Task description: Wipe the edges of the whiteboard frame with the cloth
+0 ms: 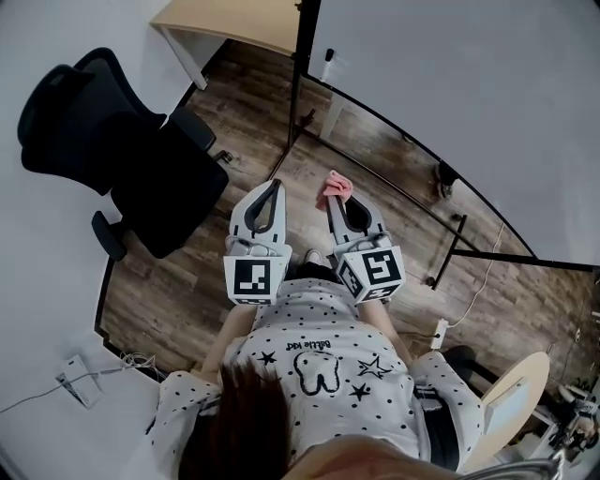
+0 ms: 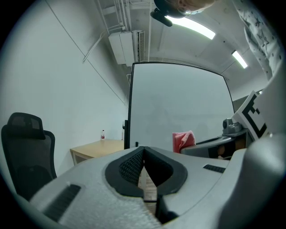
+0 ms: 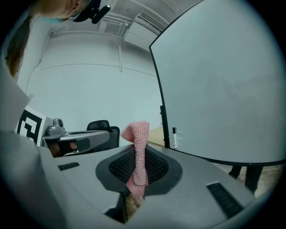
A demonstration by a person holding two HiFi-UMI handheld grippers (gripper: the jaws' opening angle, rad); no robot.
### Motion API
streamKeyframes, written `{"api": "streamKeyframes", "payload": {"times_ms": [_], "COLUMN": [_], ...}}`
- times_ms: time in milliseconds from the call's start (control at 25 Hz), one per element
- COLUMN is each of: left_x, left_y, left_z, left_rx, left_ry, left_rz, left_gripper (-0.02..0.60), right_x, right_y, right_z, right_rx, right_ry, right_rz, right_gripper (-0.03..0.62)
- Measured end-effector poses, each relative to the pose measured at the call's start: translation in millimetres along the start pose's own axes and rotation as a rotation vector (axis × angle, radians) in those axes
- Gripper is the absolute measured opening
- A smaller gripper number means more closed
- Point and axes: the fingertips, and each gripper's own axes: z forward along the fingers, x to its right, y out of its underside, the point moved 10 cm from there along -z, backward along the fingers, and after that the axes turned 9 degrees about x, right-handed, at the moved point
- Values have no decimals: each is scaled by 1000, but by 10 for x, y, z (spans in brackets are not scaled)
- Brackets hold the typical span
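A large whiteboard (image 1: 450, 84) with a thin black frame (image 1: 302, 56) stands on a wheeled base ahead of me; it also fills the left gripper view (image 2: 178, 107) and the right side of the right gripper view (image 3: 223, 80). My right gripper (image 3: 136, 161) is shut on a pink cloth (image 3: 137, 147), which sticks up out of the jaws; the cloth (image 1: 335, 187) shows pink at that gripper's tip (image 1: 335, 199) in the head view, short of the board. My left gripper (image 1: 270, 190) is held beside it, shut with nothing in it (image 2: 143, 156).
A black office chair (image 1: 122, 150) stands to the left. A light wooden desk (image 1: 230, 23) sits behind the board's left edge, with a small bottle (image 2: 103, 134) on it. The board's base bars and casters (image 1: 445, 178) run across the wooden floor. A marker (image 3: 173, 136) hangs on the frame.
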Motion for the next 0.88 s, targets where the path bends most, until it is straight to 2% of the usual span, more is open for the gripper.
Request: {"api": "streamKeyframes", "payload": {"times_ms": [400, 680, 880], "left_x": [-1017, -1351, -1525], "left_y": [-167, -147, -39], "left_z": [329, 570, 797], "left_rx": [34, 10, 9], "left_ry": [75, 43, 25], "left_rz": [29, -28, -37], "left_gripper": [15, 15, 15], "right_x": [-412, -385, -226], "right_y": [-179, -199, -177], "right_z": [1020, 1366, 1628], "right_rx": [57, 39, 23], "right_ry": [25, 46, 54], "right_rz": [-6, -4, -3], "right_gripper": [35, 35, 35]}}
